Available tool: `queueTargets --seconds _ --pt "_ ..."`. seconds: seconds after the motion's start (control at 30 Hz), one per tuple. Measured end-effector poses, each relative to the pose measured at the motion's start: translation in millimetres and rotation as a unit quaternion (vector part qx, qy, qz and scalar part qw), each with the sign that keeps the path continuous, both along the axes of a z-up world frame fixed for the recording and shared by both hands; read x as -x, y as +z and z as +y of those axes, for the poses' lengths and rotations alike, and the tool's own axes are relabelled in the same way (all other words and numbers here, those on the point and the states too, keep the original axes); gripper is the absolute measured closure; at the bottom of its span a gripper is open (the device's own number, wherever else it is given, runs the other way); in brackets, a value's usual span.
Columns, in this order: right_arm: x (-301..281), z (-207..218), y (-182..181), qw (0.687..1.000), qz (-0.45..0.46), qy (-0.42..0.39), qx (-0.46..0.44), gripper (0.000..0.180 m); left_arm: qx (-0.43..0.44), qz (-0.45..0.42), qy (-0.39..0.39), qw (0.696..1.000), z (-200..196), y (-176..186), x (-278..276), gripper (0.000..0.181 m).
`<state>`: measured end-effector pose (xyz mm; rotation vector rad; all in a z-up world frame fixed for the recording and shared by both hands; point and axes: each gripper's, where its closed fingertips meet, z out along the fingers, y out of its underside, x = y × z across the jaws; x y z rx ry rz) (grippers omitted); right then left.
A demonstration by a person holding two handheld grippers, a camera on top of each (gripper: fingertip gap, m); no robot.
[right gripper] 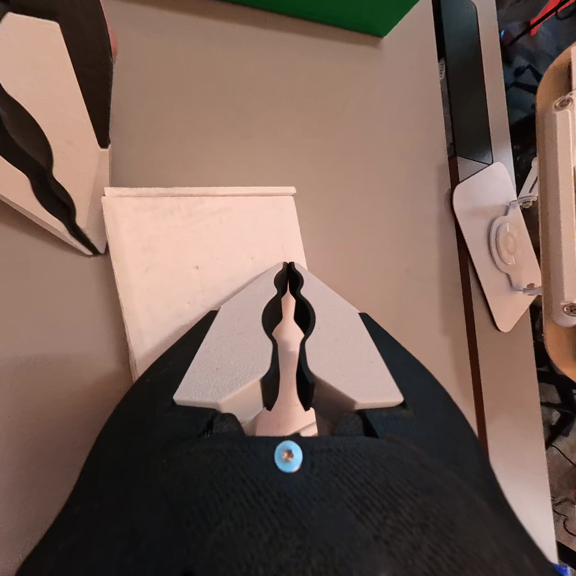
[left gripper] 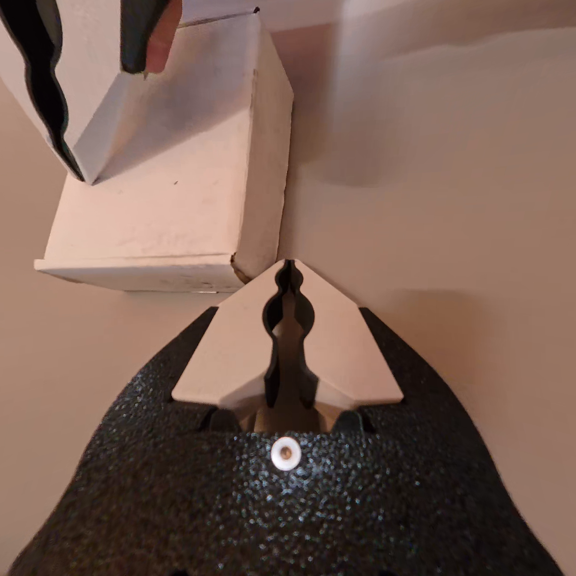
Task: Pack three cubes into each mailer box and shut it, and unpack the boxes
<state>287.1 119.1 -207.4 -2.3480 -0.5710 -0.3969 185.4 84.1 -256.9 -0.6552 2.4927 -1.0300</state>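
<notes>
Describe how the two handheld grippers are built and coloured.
Both share one design: a black textured plastic body that widens toward the camera, two pale wedge-shaped fingers, and black wavy pads lining their inner faces. The left gripper has a speckled body and a white washer around its centre screw; the right gripper has a light blue washer.

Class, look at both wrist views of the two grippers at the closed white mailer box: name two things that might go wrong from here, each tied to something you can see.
1. Both the left gripper and the right gripper are shut, so neither can catch the lid edge without opening first.
2. The right gripper sits over the mailer box lid; pressing down may dent it.
</notes>
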Motion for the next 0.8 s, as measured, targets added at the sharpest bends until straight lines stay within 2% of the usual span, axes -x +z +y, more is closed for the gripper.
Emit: queueTargets --seconds 0.03,0.23,0.33,0.47,0.53,0.57,0.6,0.63,0.73,0.8 --pt "0.0 0.0 -0.1 1.000 0.000 -0.001 0.003 0.180 -0.003 -0.005 0.002 1.000 0.2 0.0 -0.7 0.181" --pt "0.5 -0.5 0.3 1.000 -0.012 -0.006 0.002 0.180 -0.022 -0.034 0.005 0.999 0.7 0.5 -0.6 0.181" --pt "1.5 -0.6 1.1 1.000 -0.012 -0.014 0.020 0.180 0.000 -0.023 -0.004 1.000 1.5 4.3 14.0 0.181" --pt "1.4 0.2 3.0 1.000 -0.020 -0.012 0.010 0.180 0.062 -0.051 0.052 0.995 12.3 26.7 16.5 0.181" --pt "-4.4 -1.0 6.8 0.999 -0.033 -0.028 -0.014 0.180 0.061 -0.081 0.100 0.990 23.8 37.7 8.8 0.181" --pt "-11.4 -2.6 14.7 0.997 -0.050 -0.049 -0.037 0.171 0.055 -0.095 0.119 0.987 28.5 43.2 5.5 0.181" --pt "-13.9 -7.8 24.4 0.995 -0.058 -0.063 -0.057 0.151 0.047 -0.109 0.134 0.984 32.1 49.3 2.3 0.181" --pt "-12.6 -15.6 35.9 0.992 -0.054 -0.076 -0.080 0.147 0.042 -0.125 0.149 0.980 34.6 56.7 -1.4 0.181" --pt "-4.0 -52.3 72.3 0.977 -0.028 -0.129 -0.168 0.153 0.048 -0.160 0.171 0.971 34.5 79.1 -12.7 0.180" --pt "1.1 -86.8 77.2 0.969 -0.027 -0.162 -0.186 0.155 0.054 -0.163 0.180 0.969 33.7 86.2 -22.6 0.177"
